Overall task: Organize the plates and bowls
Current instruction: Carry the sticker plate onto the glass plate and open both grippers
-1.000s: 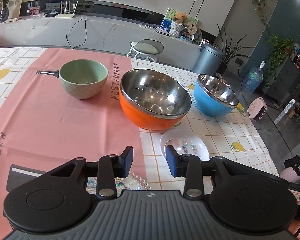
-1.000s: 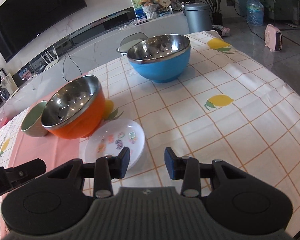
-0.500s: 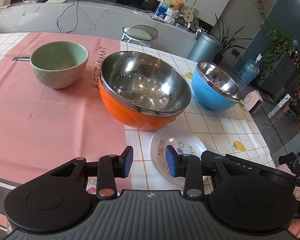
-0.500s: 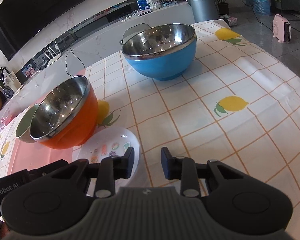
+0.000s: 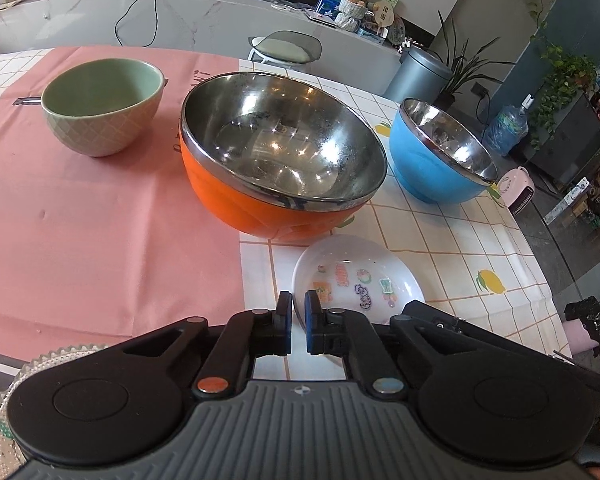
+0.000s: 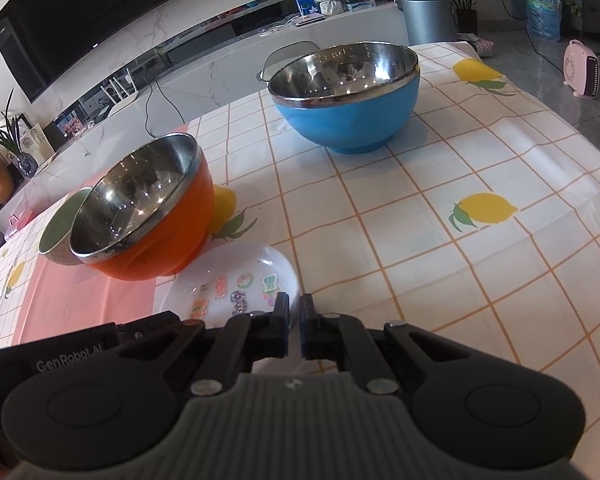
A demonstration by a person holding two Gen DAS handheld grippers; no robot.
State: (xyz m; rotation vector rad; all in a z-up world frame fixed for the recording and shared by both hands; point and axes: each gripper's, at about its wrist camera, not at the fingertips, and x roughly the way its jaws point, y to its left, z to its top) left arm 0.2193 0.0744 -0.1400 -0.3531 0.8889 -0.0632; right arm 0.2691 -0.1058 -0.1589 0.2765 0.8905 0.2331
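A small white plate (image 5: 360, 276) with cartoon stickers lies on the checked cloth just in front of both grippers; it also shows in the right wrist view (image 6: 236, 280). My left gripper (image 5: 296, 312) is shut on the plate's left rim. My right gripper (image 6: 294, 312) is shut on its right rim. Behind the plate stands a large orange steel-lined bowl (image 5: 284, 160), which also shows in the right wrist view (image 6: 140, 208). A blue steel-lined bowl (image 5: 440, 156) stands to the right, and in the right wrist view (image 6: 344, 96). A green ceramic bowl (image 5: 100, 112) stands to the left on the pink mat.
A ridged clear glass plate (image 5: 8, 400) lies under my left gripper's body at the near left. The pink mat (image 5: 100, 240) covers the table's left half. The table's right edge (image 5: 540, 272) drops to the floor, where a pink heater (image 6: 580, 68) stands.
Both grippers moved forward to the white plate and closed their jaws on its opposite rims. The bowls have not moved.
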